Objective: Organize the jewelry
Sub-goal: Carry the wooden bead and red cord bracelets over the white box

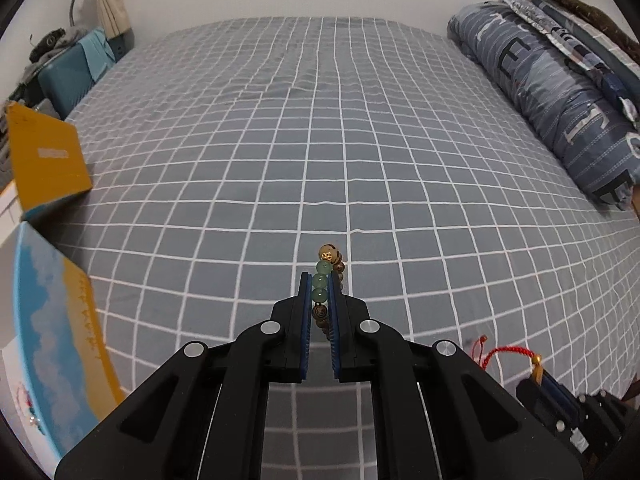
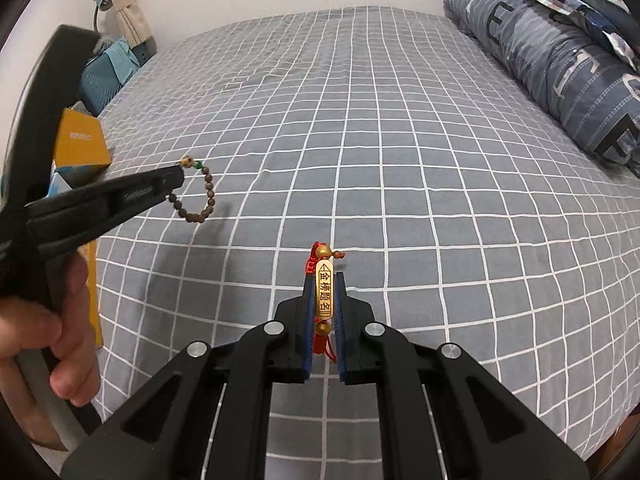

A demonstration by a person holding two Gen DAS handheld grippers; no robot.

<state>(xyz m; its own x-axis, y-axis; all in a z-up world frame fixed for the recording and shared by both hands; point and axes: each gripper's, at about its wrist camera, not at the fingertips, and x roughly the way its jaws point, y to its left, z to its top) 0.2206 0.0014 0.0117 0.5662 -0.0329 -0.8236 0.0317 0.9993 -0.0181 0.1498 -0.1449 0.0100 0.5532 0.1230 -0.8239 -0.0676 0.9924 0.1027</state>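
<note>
Your left gripper point(image 1: 320, 280) is held out level over the grid-patterned bedspread point(image 1: 320, 140), fingers pointing toward the far wall. Its jaws are pinched on the bead bracelet point(image 1: 322, 280): three green beads and an amber bead stand up between the blue pads, brown wooden beads below them.

Your right gripper point(image 2: 324, 284) is held in a like pose over the same bedspread, jaws clamped on the gold plaque charm point(image 2: 324, 290). The plaque sits upright between the pads, gold beads above and below it, red cord trailing down into the gap.

Right wrist view only: your left hand point(image 2: 60, 336) wrapped around the left gripper's handle at frame left, and the rest of the bracelet hanging from the fingertips as a loop of brown beads, clear of the bedspread, with a shadow beneath it.

Left wrist view only: the right gripper's tip at lower right with the charm's red cord point(image 1: 496, 354) looping out of it; a blue and yellow box point(image 1: 52, 320) at left edge, something small and beaded in its lower corner, too blurred to identify; a yellow box point(image 1: 46, 160) behind it.

Both views: folded blue striped bedding point(image 1: 552, 92) along the bed's right side.
</note>
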